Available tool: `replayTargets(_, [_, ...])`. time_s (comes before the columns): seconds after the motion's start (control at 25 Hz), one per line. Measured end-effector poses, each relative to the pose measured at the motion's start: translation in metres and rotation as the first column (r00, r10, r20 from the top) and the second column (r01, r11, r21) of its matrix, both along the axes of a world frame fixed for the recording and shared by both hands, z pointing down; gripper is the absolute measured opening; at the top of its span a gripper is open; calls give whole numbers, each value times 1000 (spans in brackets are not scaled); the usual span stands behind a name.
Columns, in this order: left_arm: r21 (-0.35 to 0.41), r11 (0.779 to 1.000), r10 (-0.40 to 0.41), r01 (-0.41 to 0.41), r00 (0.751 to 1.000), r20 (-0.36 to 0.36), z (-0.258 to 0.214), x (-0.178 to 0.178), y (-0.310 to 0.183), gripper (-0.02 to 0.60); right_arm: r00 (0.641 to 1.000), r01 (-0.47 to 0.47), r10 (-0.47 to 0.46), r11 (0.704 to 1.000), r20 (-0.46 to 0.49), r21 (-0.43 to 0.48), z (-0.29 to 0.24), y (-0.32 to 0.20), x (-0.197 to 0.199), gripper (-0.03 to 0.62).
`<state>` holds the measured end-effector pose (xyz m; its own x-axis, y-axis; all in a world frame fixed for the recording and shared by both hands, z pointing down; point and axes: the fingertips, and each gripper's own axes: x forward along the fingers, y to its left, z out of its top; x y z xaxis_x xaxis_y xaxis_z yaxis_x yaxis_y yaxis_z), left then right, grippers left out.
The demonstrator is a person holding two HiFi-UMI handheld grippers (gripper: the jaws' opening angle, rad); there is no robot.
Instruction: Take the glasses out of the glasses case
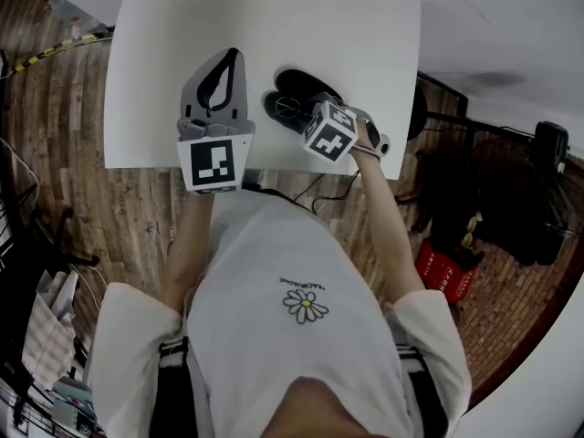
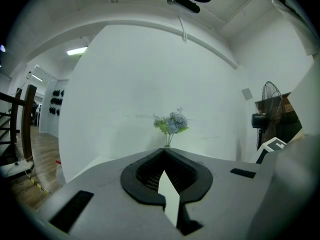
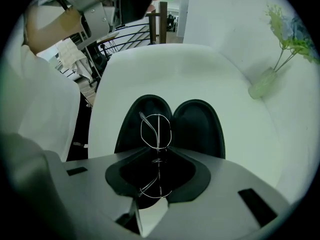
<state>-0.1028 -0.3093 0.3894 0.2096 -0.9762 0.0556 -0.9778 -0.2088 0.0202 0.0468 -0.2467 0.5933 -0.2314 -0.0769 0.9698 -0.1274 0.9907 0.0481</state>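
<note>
Where the glasses case (image 3: 197, 126) lies: opened flat, black, mid-frame on the white surface (image 1: 155, 71) in the head view.
The glasses (image 3: 156, 130): thin wire frame, upright over the open case near its middle seam.
Right gripper (image 3: 159, 151): jaws clenched on the glasses at the bridge.
Left gripper (image 2: 164, 150): jaws closed together, nothing between, left of the case.

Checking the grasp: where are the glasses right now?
In the right gripper view, the glasses stand pinched between the right tool's tips, at the left half of the open black case on the white table.
</note>
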Motion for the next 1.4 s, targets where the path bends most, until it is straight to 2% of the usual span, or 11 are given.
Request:
replayTargets(0.24, [23, 1000, -17, 18, 999, -32, -5, -4, -3, 15, 1000, -1, 1, 1000, 31, 17, -8, -1, -2, 94])
replayTargets(0.4, [20, 1000, -2, 2, 1000, -6, -7, 0, -2, 15, 997, -26, 24, 999, 70, 34, -18, -6, -4, 92])
replayTargets(0.64, [44, 999, 12, -13, 1000, 5, -17, 11, -3, 15, 994, -44, 36, 996, 101, 79, -32, -13, -1, 92])
replayTargets(0.84, [81, 996, 24, -25, 1000, 10, -30, 20, -1, 15, 985, -93, 71, 986, 159, 136, -57, -24, 2, 92])
replayTargets(1.16, [147, 988, 39, -44, 999, 35, -59, 34, 7, 15, 955, -182, 110, 951, 275, 250, -111, -44, 5, 92])
replayTargets(1.4, [195, 979, 51, -62, 997, 60, -80, 45, 16, 15, 911, -265, 109, 893, 398, 364, -170, -60, 6, 92])
